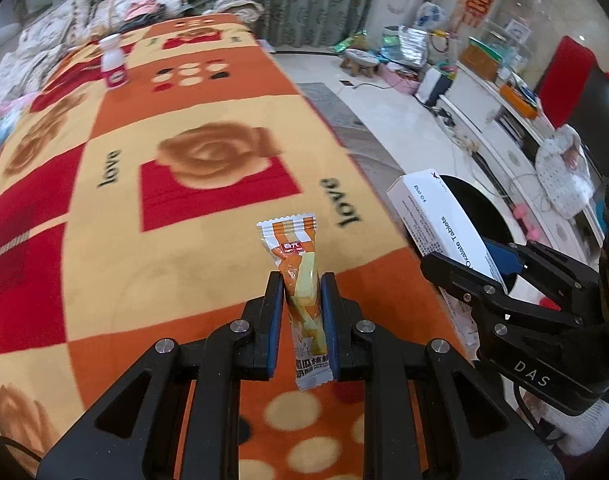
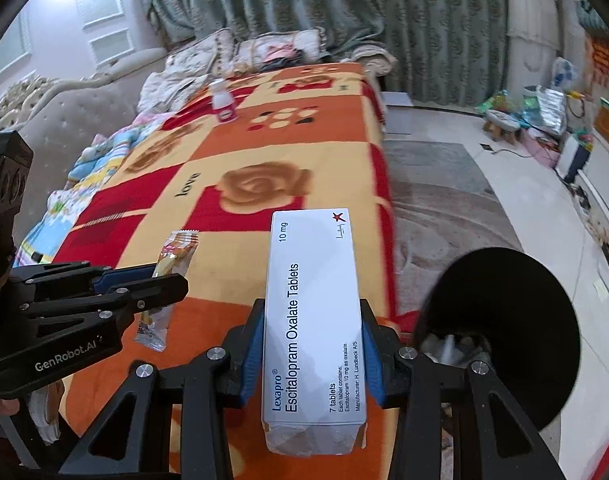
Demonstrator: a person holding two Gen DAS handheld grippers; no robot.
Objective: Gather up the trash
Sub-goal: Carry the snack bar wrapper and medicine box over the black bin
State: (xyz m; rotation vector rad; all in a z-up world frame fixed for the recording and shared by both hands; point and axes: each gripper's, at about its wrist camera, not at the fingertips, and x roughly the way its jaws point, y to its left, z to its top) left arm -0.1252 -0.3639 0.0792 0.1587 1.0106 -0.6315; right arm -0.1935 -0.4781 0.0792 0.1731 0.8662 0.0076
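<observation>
Here, left fingers [image 1: 302,316] clenched on a snack wrapper [image 1: 300,280]: blue pads press both long sides, sealed top edge poking up past the tips, printed lower end hanging behind them. Wrapper orange, white and pale yellow, held clear above the blanket [image 1: 184,240].

Right fingers [image 2: 312,344] clamped on a white tablet box [image 2: 314,312], pads on its two long edges. Box points away from the camera, label up; near end flap looks open or crumpled. In the left view the same box [image 1: 436,216] shows at the right, sticking out beyond the right gripper's tips toward a black bin [image 1: 488,208].

Both grippers side by side, near the blanket's right edge. Bin [image 2: 504,320] stands on the floor just beside that edge, round black mouth up; something pale lies inside, too unclear to name.

Blanket: orange, red and cream squares, rose prints, the word "love". Whether a desk or a bed lies under it, cannot tell.

Far end of blanket: small white bottle [image 1: 113,62] with pink label, upright, well apart from both grippers.
</observation>
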